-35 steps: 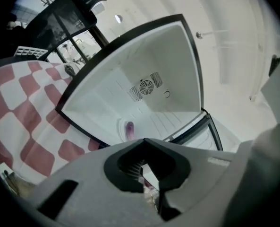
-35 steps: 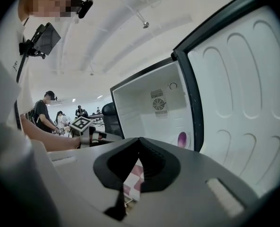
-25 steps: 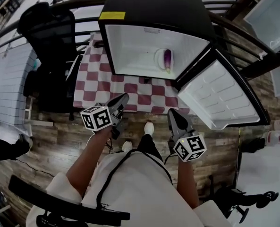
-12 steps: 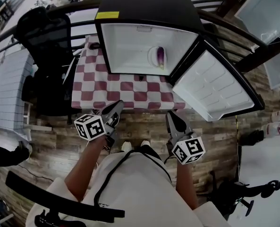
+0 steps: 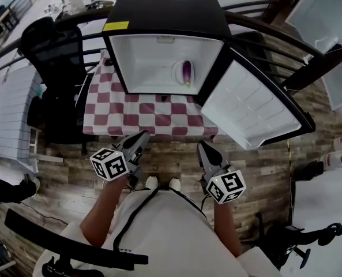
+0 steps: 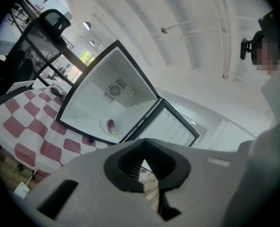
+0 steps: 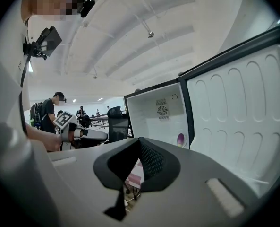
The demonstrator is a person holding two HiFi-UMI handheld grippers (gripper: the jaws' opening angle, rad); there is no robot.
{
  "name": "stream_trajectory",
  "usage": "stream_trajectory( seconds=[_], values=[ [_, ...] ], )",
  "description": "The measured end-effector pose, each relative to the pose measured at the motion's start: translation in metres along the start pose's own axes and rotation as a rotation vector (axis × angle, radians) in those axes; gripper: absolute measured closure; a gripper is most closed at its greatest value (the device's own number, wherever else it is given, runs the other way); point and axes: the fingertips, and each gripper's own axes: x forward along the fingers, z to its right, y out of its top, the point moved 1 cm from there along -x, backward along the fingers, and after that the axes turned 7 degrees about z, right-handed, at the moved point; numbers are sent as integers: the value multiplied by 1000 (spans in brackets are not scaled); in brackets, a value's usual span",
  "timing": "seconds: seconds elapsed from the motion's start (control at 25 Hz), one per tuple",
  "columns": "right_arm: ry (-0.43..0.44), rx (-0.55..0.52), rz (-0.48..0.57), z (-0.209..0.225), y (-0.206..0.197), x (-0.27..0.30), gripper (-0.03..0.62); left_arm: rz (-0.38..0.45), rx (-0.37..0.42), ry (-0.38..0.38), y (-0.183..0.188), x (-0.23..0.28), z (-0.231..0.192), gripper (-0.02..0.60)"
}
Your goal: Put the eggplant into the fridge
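The purple eggplant (image 5: 186, 72) lies on a white plate (image 5: 177, 74) inside the black fridge (image 5: 165, 16), whose door (image 5: 245, 105) stands swung open to the right. Both grippers are held well short of the fridge, over the wooden floor in front of the table. My left gripper (image 5: 141, 138) is shut and empty, and so is my right gripper (image 5: 204, 150). In the left gripper view the eggplant (image 6: 111, 125) shows far beyond the shut left gripper (image 6: 144, 143). The right gripper view has the eggplant (image 7: 181, 139) beyond the shut right gripper (image 7: 140, 141).
The fridge stands on a table with a red-and-white checkered cloth (image 5: 110, 111). A black office chair (image 5: 55, 45) is at the left, with a dark railing behind. Another black chair (image 5: 67, 244) sits behind me. People stand far off (image 7: 47, 112).
Both grippers have drawn back from the table's front edge towards my body and risen slightly. The fridge and table now sit farther up and left in the head view.
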Motion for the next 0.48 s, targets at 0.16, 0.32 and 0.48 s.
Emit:
stream_trajectory(
  seconds=[0.16, 0.32, 0.48],
  values=[
    [8, 1, -1, 10, 2, -10, 588, -8, 5, -4, -13, 5, 12, 575],
    [12, 9, -1, 18, 1, -18, 588, -17, 11, 3, -22, 11, 19, 575],
    [18, 11, -10, 25, 0, -23, 588, -14, 4, 11, -25, 17, 22, 575]
  ],
)
